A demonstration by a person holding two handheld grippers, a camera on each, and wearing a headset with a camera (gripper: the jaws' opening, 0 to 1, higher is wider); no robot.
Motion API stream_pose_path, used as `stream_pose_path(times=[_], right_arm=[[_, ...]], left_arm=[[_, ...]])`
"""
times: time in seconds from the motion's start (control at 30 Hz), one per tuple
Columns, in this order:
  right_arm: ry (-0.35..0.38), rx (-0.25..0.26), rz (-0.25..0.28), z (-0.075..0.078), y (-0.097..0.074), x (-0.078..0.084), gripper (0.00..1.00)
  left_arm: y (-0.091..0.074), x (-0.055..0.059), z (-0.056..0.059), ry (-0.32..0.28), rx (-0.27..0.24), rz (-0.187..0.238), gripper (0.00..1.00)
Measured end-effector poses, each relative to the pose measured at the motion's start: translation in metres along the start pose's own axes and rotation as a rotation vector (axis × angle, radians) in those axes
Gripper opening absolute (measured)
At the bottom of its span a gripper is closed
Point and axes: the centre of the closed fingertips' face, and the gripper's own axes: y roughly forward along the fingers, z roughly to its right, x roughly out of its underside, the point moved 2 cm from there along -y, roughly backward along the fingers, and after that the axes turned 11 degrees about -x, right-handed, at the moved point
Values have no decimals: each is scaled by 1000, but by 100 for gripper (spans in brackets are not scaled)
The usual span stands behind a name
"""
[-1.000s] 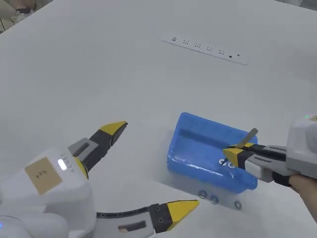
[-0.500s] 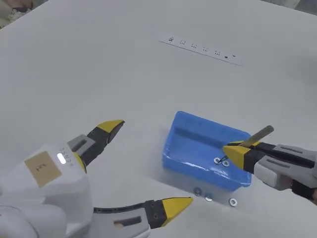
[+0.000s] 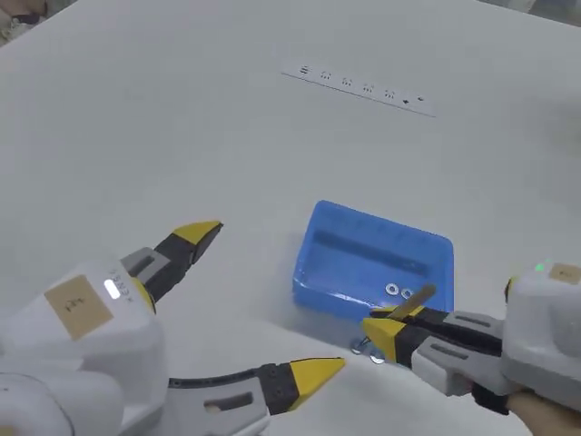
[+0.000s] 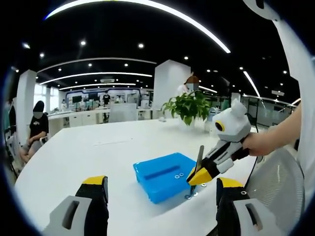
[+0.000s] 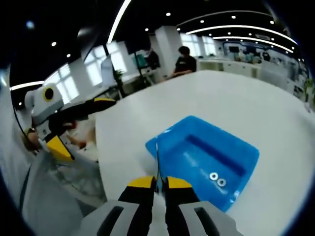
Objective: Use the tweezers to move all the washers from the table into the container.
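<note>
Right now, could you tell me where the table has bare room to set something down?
The table is bare between the power strip and the blue container, and to the container's left, past the open left tongs. Crowded: the container's near wall, where loose washers lie at the tip of the right tongs, shut on the tweezers.

Left gripper (image 3: 274, 297), right gripper (image 3: 374, 330): white bodies, black fingers (image 3: 171, 265), yellow tips.

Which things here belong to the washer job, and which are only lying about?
For the job:
tweezers, held in the right gripper
blue container
two washers inside it
loose washers on the table by its near wall

Lying about:
white power strip
green plant in the background
</note>
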Motion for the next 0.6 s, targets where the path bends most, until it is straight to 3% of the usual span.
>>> stream_pose_path(times=[0.13, 0.23, 0.43, 0.6], right_arm=[[-29, 22, 9, 2, 4, 2, 5], [-41, 29, -27, 4, 7, 8, 5], [-26, 18, -24, 4, 8, 10, 5], [-110, 17, -61, -2, 11, 11, 5]], left_arm=[[0, 0, 0, -4, 1, 3, 92], [0, 0, -1, -4, -2, 1, 92], [0, 2, 0, 0, 4, -3, 92], [0, 2, 1, 8, 6, -6, 91]])
